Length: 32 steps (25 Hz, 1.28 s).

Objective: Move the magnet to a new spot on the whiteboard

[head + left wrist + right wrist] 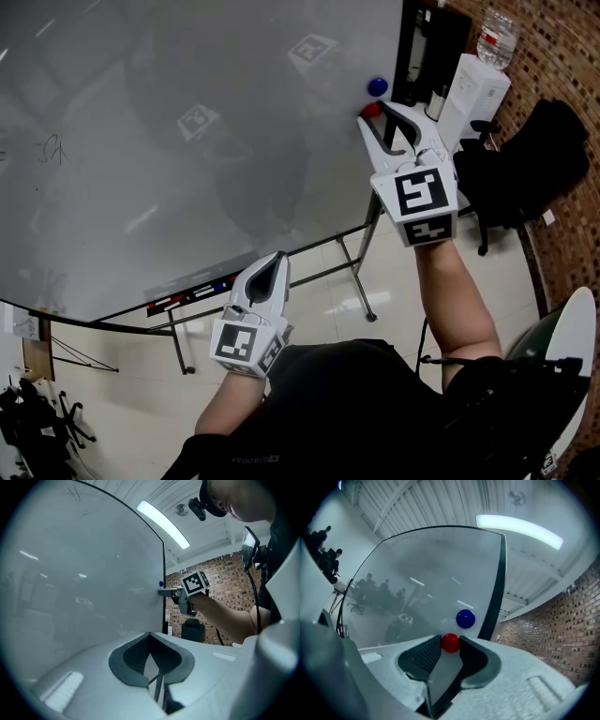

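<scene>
Red magnet (450, 642) half hidden between right tongs (450, 645)

- I read the whiteboard (187, 187) as upright, facing the right gripper (450, 645).
- The red magnet (450, 642) sits on the board face, between that gripper's jaw tips.
- The blue magnet (465, 618) sits on the board just above those tips, apart from the red one.
- The markers (187, 300) lie on the board's lower ledge, well below that gripper.

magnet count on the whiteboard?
2. The red magnet is between the right gripper's fingers; the blue magnet is just above it on the whiteboard, near its right edge. More could sit out of frame.
</scene>
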Tool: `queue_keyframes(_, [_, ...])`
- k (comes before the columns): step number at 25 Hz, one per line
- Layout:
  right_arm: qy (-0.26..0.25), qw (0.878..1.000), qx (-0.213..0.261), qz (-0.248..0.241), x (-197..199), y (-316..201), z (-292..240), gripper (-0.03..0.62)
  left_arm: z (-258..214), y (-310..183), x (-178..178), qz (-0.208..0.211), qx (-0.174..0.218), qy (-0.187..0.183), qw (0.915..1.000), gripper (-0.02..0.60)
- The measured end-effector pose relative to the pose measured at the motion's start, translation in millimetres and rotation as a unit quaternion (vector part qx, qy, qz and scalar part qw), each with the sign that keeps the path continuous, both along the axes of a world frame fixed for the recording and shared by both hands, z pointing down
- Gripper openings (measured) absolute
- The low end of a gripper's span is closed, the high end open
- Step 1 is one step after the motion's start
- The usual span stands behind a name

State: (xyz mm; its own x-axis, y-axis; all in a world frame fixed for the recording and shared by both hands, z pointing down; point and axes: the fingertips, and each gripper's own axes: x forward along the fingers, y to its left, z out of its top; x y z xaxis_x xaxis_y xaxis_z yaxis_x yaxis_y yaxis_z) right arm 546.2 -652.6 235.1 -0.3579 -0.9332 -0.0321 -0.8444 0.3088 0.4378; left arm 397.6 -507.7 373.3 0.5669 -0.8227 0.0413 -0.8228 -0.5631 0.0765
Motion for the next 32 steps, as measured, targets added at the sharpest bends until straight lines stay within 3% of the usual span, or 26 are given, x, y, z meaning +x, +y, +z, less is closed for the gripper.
queue_keyframes(5, [-0.004, 1.0, 0.003, 0.003, -1, 3, 1, 0.156, -1, 2, -3, 0.0, 0.002, -0.001, 1.0, 0.015])
queue_keyframes(14, [-0.005, 1.0, 0.005, -0.01, 7, 29, 13, 0.156, -6, 12, -6, -0.015, 0.008, 0.002, 0.9999, 0.015])
queue_keyframes(19, [-0.051, 0.995, -0.015, -0.087, -13, 63, 38, 0.003, -6, 26, -24, -0.043, 0.004, 0.009, 0.999, 0.015])
queue_keyframes(21, [-0.092, 0.984, -0.053, -0.144, -32, 80, 54, 0.003, -5, 33, -37, -0.06, 0.002, 0.01, 0.9981, 0.015])
queue_keyframes(25, [-0.17, 0.945, -0.12, -0.251, -74, 118, 80, 0.003, -3, 48, -62, -0.091, 0.0, 0.009, 0.9958, 0.015])
queue_keyframes(27, [-0.185, 0.931, -0.137, -0.282, -92, 137, 90, 0.003, -2, 58, -76, -0.102, -0.001, 0.005, 0.9948, 0.015])
queue_keyframes(32, [-0.209, 0.91, -0.158, -0.322, -138, 184, 105, 0.003, -5, 87, -122, -0.129, 0.002, 0.0, 0.9917, 0.015])
